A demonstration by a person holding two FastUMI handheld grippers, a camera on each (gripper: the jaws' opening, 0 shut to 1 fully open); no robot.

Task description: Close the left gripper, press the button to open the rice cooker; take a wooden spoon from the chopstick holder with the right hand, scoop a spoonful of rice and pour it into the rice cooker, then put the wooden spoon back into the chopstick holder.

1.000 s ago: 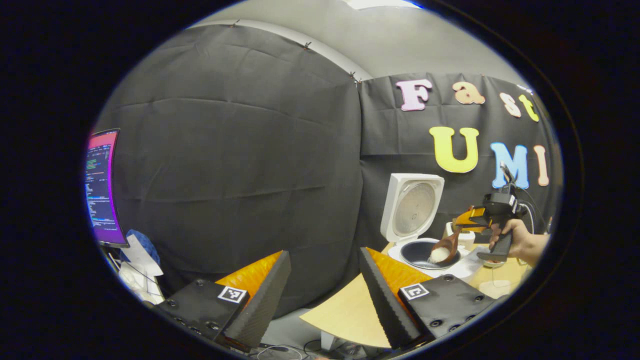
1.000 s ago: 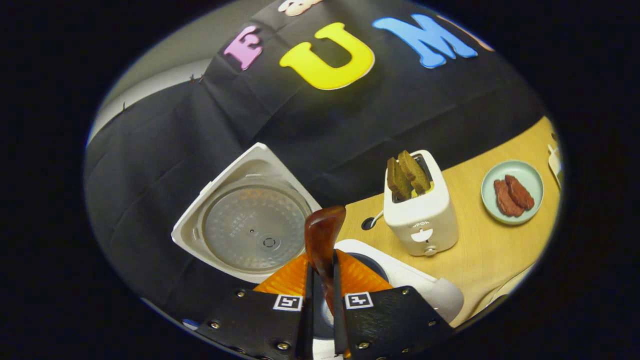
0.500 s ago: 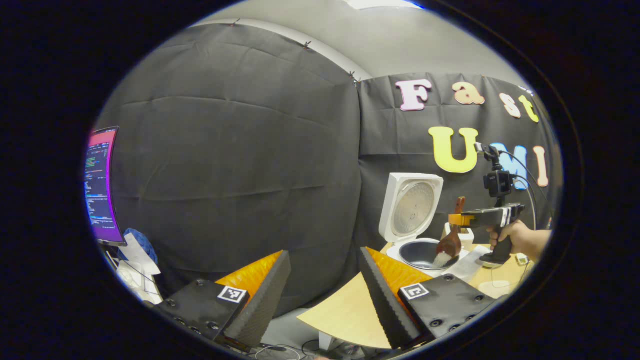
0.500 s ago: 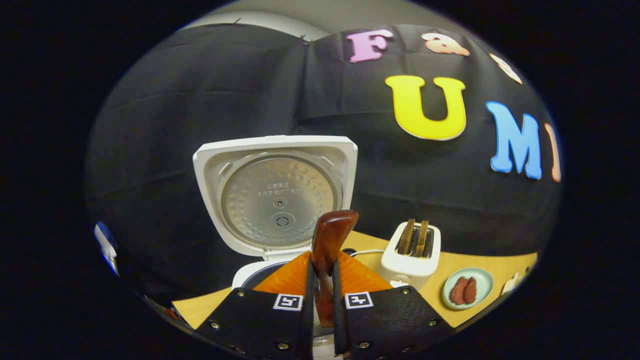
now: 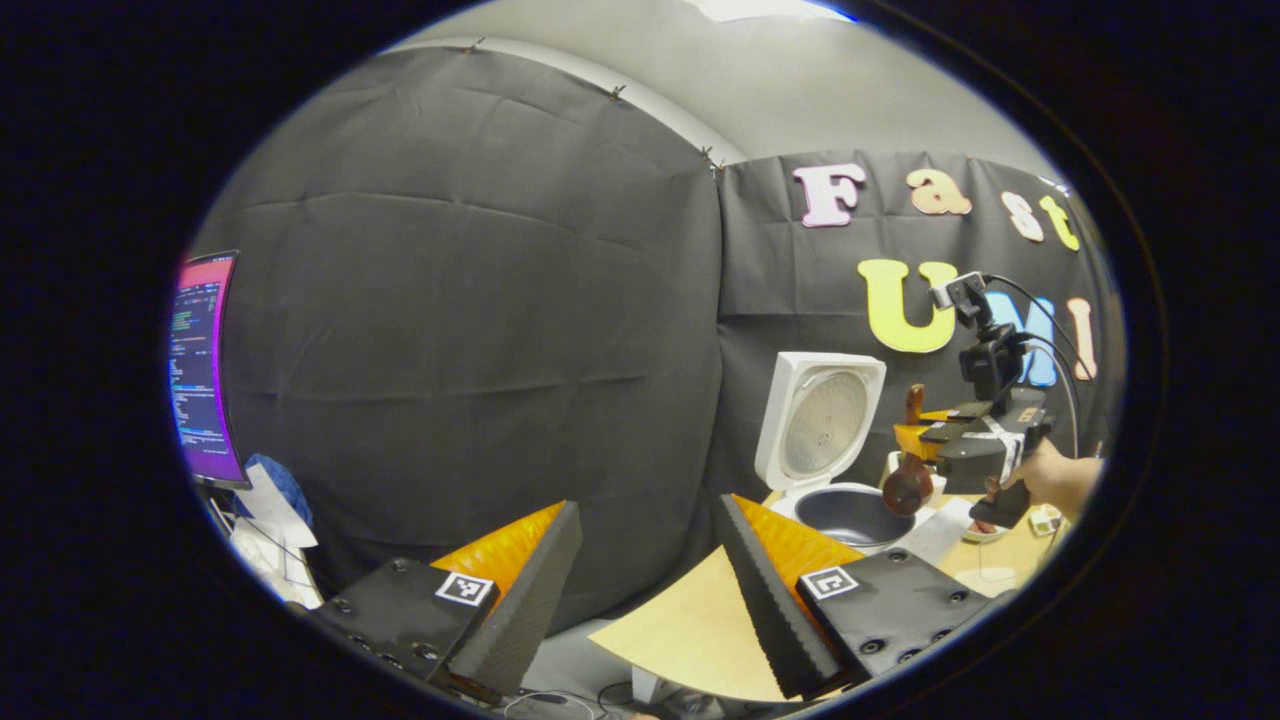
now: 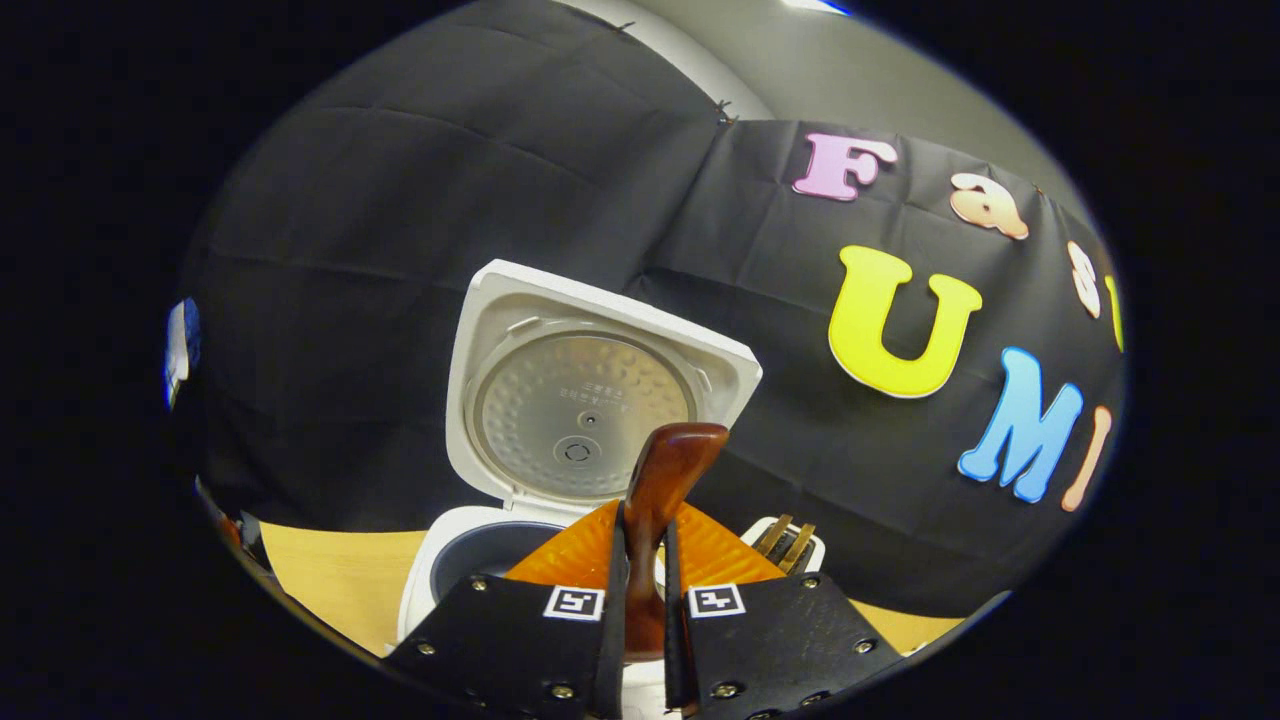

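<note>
Right gripper (image 6: pixel 640 640) clamps the wooden spoon (image 6: pixel 655 500) above the open rice cooker (image 6: pixel 560 400); left gripper (image 5: pixel 640 580) hangs apart off the bench (image 5: pixel 690 625) edge.

The rice cooker (image 6: pixel 600 400) is showing white with a dimpled silver inner lid and a dark pot; the wooden spoon (image 6: pixel 660 480) is gleaming reddish-brown — each gripper (image 5: pixel 640 570) is wearing black, orange-ribbed fingers with black-and-white square markers — the table (image 5: pixel 690 625) is looking pale wood.
</note>
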